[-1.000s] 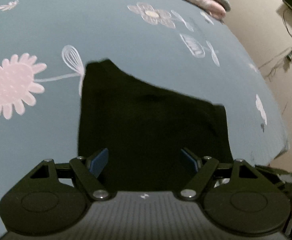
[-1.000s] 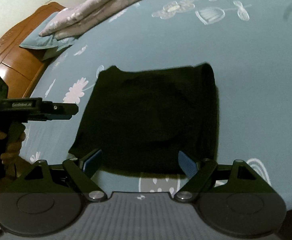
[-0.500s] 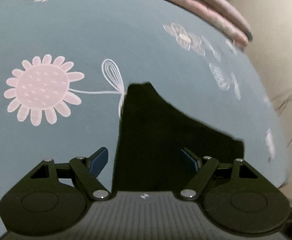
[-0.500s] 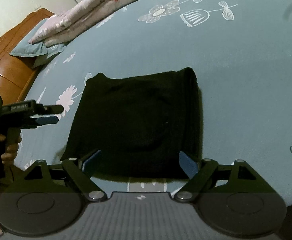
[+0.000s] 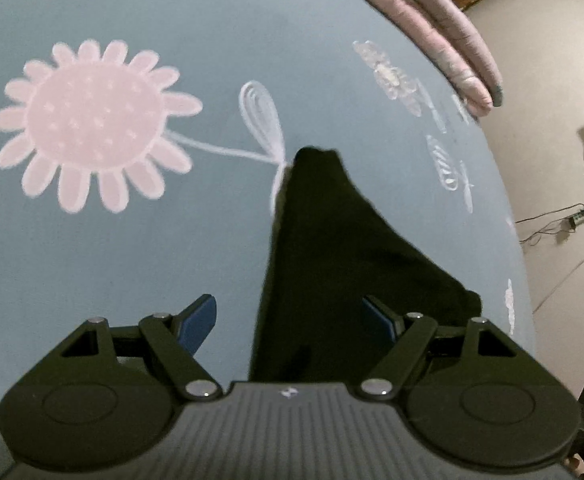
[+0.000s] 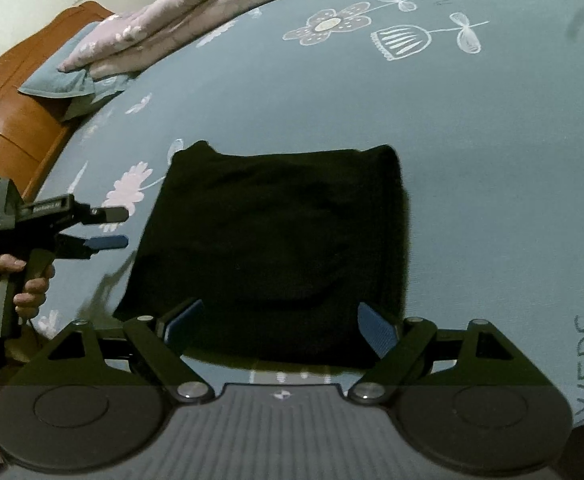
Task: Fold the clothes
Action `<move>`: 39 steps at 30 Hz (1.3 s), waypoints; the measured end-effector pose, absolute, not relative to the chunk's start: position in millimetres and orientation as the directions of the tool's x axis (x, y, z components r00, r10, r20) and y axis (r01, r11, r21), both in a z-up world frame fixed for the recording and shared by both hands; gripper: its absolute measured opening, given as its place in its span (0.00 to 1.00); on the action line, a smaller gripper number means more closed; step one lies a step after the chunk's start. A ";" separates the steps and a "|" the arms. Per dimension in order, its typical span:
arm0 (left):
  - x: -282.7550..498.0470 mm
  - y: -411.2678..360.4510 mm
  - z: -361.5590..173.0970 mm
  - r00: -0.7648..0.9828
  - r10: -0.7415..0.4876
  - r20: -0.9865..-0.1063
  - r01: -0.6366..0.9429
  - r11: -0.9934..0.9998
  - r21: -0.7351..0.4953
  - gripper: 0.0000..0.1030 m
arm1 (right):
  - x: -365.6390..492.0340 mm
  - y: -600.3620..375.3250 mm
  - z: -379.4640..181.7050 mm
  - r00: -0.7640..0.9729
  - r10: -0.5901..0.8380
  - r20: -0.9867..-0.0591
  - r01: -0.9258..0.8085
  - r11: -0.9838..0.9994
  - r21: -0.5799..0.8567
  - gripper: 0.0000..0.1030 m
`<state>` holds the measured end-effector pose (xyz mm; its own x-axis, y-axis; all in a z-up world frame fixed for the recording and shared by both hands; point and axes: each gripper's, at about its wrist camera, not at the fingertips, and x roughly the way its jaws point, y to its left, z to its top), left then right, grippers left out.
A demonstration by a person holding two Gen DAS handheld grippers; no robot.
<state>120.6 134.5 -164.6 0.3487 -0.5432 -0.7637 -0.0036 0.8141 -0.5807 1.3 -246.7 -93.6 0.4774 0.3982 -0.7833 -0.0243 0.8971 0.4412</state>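
A black garment (image 6: pixel 276 248) lies folded into a flat rectangle on the blue flowered bedsheet (image 6: pixel 492 160). My right gripper (image 6: pixel 280 330) hovers open over the garment's near edge, with nothing between its blue pads. From the left wrist view the same garment (image 5: pixel 332 264) runs away as a dark wedge. My left gripper (image 5: pixel 292 320) is open over the garment's left edge, nothing held. The right wrist view shows that left gripper (image 6: pixel 112 228) in a hand, just left of the garment and apart from it.
Folded pink quilts (image 6: pixel 164 28) and a blue pillow (image 6: pixel 60 84) lie at the head of the bed by a wooden headboard (image 6: pixel 8 132). The bed's edge drops to a floor with cables (image 5: pixel 564 220) on the right of the left wrist view.
My left gripper has slid left off the garment toward its left edge, dropped lower and rolled. The right gripper has hardly moved. Both jaws stay as wide as before.
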 end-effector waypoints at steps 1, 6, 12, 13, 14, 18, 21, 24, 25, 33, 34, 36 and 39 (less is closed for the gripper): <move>120.1 133.8 -166.8 0.344 -0.547 -0.763 -0.006 0.811 -0.585 0.76 | 1.1 -249.0 -93.9 0.478 0.393 -0.786 -0.015 0.898 0.440 0.85; 113.2 122.7 -169.3 0.324 -0.541 -0.776 0.005 0.821 -0.571 0.76 | -0.8 -266.5 -96.7 0.494 0.365 -0.789 0.024 0.901 0.432 0.85; 103.4 71.8 -139.0 0.279 -0.555 -0.784 0.184 0.832 -0.523 0.76 | 2.8 -298.4 -112.5 0.508 0.384 -0.772 0.074 0.873 0.483 0.85; 103.8 59.1 -133.7 0.266 -0.555 -0.789 0.222 0.831 -0.510 0.76 | 4.0 -302.1 -115.9 0.509 0.399 -0.763 0.074 0.862 0.501 0.85; 105.7 46.7 -129.9 0.254 -0.553 -0.794 0.252 0.830 -0.498 0.76 | 5.6 -305.0 -119.8 0.509 0.418 -0.752 0.072 0.850 0.521 0.85; 113.9 -5.9 -125.9 0.184 -0.572 -0.800 0.357 0.797 -0.487 0.76 | 12.4 -316.4 -138.7 0.515 0.489 -0.704 0.075 0.793 0.605 0.85; 119.0 -38.8 -134.5 0.135 -0.559 -0.818 0.402 0.785 -0.471 0.76 | 12.3 -323.2 -148.1 0.532 0.531 -0.660 0.064 0.752 0.656 0.86; 118.9 -59.0 -145.1 0.098 -0.548 -0.831 0.424 0.778 -0.463 0.76 | 12.6 -331.7 -154.4 0.553 0.576 -0.602 0.044 0.701 0.712 0.88; 119.7 -63.6 -149.7 0.081 -0.547 -0.833 0.419 0.777 -0.470 0.76 | 13.6 -334.6 -156.5 0.559 0.590 -0.583 0.039 0.683 0.729 0.89; 122.6 -66.5 -161.4 0.049 -0.537 -0.842 0.372 0.792 -0.484 0.78 | 40.1 -343.2 -167.6 0.574 0.655 -0.491 -0.007 0.603 0.798 0.90; 123.8 -66.4 -160.5 0.048 -0.536 -0.843 0.359 0.797 -0.486 0.78 | 44.2 -343.1 -168.0 0.575 0.659 -0.485 -0.017 0.602 0.799 0.90; 126.5 -74.4 -152.8 0.053 -0.516 -0.855 0.377 0.803 -0.461 0.78 | 49.8 -340.5 -168.1 0.575 0.666 -0.475 -0.047 0.606 0.794 0.90; 136.0 -98.3 -133.8 0.062 -0.504 -0.861 0.464 0.779 -0.422 0.78 | 47.6 -334.1 -167.6 0.587 0.663 -0.464 -0.099 0.628 0.772 0.95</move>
